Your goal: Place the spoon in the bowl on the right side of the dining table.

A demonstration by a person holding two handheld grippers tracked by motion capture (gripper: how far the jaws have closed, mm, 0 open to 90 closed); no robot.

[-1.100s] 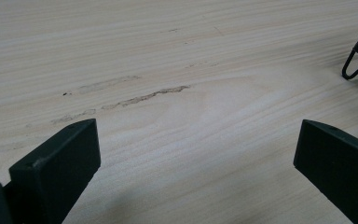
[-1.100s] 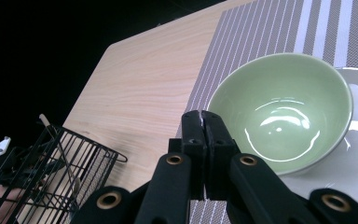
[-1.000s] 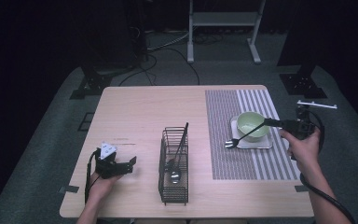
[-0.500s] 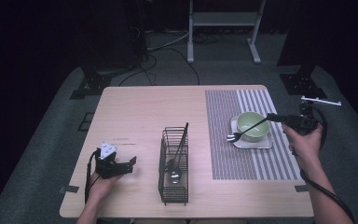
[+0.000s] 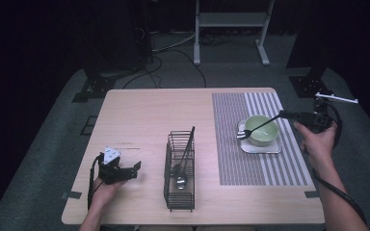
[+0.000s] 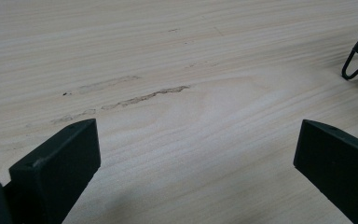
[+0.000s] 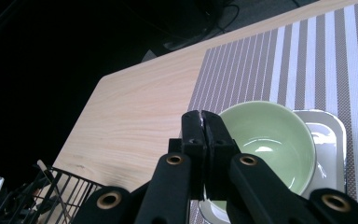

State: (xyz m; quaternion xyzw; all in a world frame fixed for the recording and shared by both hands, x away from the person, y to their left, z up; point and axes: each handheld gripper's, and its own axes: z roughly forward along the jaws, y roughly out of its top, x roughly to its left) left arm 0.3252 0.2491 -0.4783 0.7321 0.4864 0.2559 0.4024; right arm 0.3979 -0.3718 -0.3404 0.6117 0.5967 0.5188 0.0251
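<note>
Lifting fork (image 5: 254,129) higher over bowl (image 5: 262,130), right gripper (image 5: 283,114) clamped.

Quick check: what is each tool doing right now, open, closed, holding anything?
Left tool: open, holding nothing, low over the table.
Right tool: closed on a fork held over the bowl.
</note>
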